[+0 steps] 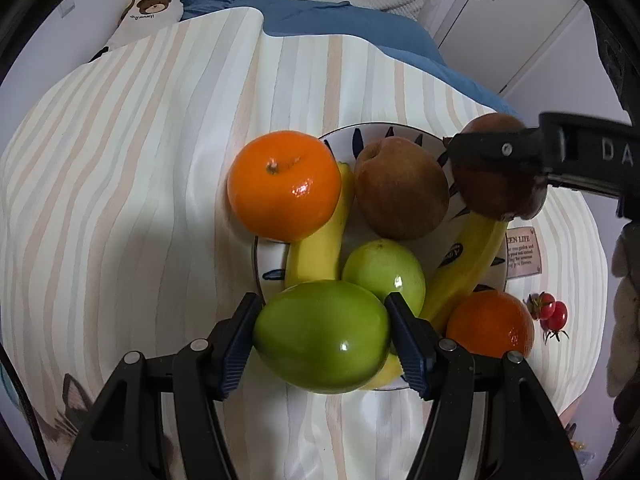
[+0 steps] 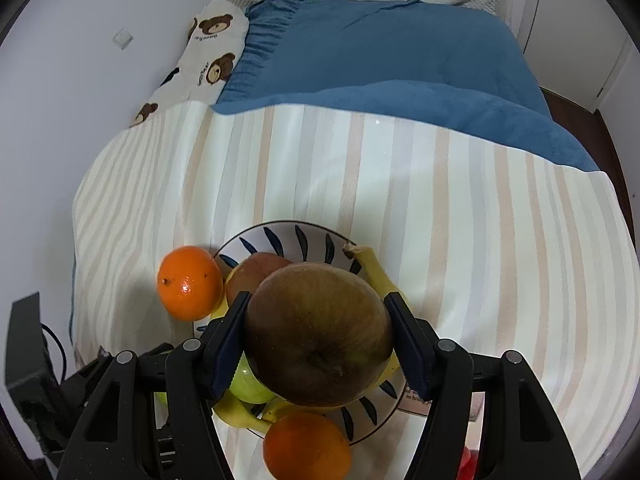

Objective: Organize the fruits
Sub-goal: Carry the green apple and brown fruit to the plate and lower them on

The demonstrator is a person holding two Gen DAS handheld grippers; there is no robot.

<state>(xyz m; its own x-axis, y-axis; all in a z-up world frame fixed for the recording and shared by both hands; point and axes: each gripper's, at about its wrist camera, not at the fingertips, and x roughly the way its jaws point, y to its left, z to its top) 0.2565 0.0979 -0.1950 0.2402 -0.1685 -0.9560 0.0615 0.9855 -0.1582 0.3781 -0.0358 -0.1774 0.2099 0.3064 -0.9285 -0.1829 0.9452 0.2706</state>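
Note:
A white plate with blue leaf marks (image 1: 374, 130) (image 2: 280, 232) sits on a striped cloth. My left gripper (image 1: 322, 338) is shut on a green apple (image 1: 322, 336) at the plate's near edge. My right gripper (image 2: 318, 334) is shut on a brown-red apple (image 2: 318, 332) above the plate; it also shows in the left wrist view (image 1: 498, 172). On the plate lie another red apple (image 1: 400, 192), a smaller green apple (image 1: 384, 270) and two bananas (image 1: 320, 248) (image 1: 468, 264). One orange (image 1: 284, 184) rests at the plate's left rim, another orange (image 1: 490, 322) at its near right.
Small cherry tomatoes (image 1: 552, 312) and a printed label (image 1: 522, 252) lie on the cloth right of the plate. A blue blanket (image 2: 380, 64) and a bear-print pillow (image 2: 208, 40) lie behind. A black device (image 2: 24, 356) stands at the left.

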